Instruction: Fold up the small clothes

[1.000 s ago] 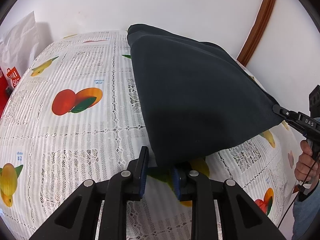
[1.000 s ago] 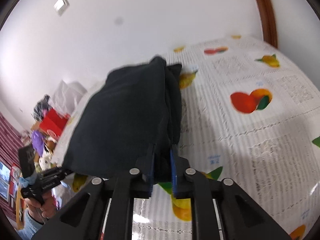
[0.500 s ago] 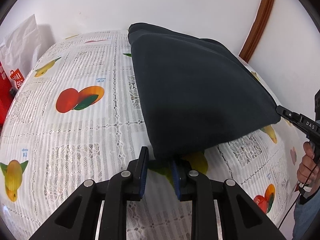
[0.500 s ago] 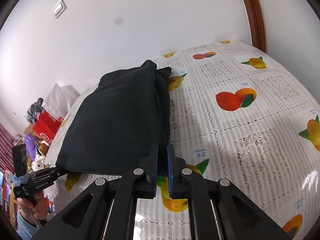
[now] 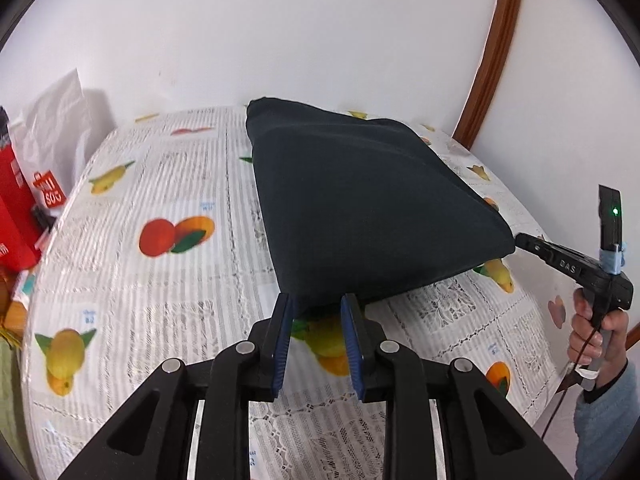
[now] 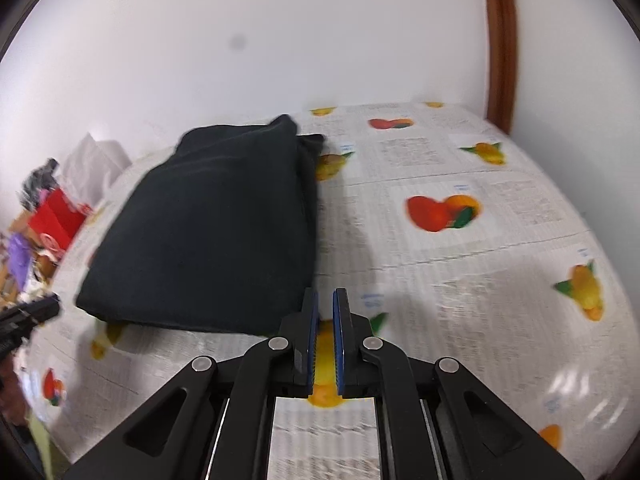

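One folded dark garment (image 5: 360, 208), seemingly released, on tablecloth (image 5: 160, 288).

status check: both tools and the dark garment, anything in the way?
Left tool open, fingers at near edge of folded dark navy garment. Right tool slightly parted, empty, beside garment corner. Garment flat on fruit-print tablecloth. Nothing in the way.

Two low fisheye views across my fruit-print tabletop (image 5: 168, 300), toward a white wall.

My left gripper (image 5: 316, 320) camera looks from the near edge; my right gripper (image 6: 324, 316) camera looks from further right. Both share the dark folded garment (image 5: 360, 208), close.
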The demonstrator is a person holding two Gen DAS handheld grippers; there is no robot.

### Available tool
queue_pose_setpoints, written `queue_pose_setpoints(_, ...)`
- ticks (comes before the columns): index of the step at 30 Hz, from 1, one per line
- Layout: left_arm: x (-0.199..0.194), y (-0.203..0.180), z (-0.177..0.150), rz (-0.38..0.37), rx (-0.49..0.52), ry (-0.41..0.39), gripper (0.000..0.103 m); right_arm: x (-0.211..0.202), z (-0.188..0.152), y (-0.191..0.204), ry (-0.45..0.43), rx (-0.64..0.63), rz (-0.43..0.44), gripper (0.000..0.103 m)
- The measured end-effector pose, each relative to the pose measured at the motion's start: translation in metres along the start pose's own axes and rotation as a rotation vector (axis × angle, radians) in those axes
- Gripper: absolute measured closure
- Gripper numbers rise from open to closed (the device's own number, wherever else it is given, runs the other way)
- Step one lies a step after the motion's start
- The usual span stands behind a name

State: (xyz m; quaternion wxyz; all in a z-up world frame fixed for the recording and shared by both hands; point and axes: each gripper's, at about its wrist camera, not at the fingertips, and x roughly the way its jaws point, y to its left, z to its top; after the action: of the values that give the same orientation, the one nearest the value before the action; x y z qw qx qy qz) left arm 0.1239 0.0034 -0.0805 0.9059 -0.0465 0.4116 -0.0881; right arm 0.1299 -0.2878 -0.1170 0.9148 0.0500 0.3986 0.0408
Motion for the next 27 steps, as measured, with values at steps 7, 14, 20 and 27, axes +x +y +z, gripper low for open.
queue_pose_setpoints(7,0.016,0.004,0.008,-0.007,-0.016,0.021,0.079,-0.005,-0.019,-0.006,0.040,-0.028,0.062,0.085)
queue_pose_setpoints(14,0.035,0.001,0.009,-0.001,0.008,0.038,0.074,0.029,-0.016,0.020,0.055,-0.099,0.064,0.072)
queue_pose_setpoints(20,0.045,0.014,0.011,-0.018,-0.024,0.062,0.071,0.047,-0.008,0.036,0.062,-0.127,0.058,0.080)
queue_pose_setpoints(27,0.057,0.021,0.019,-0.022,-0.025,0.063,0.070,0.057,0.002,0.038,0.069,-0.114,0.068,0.080)
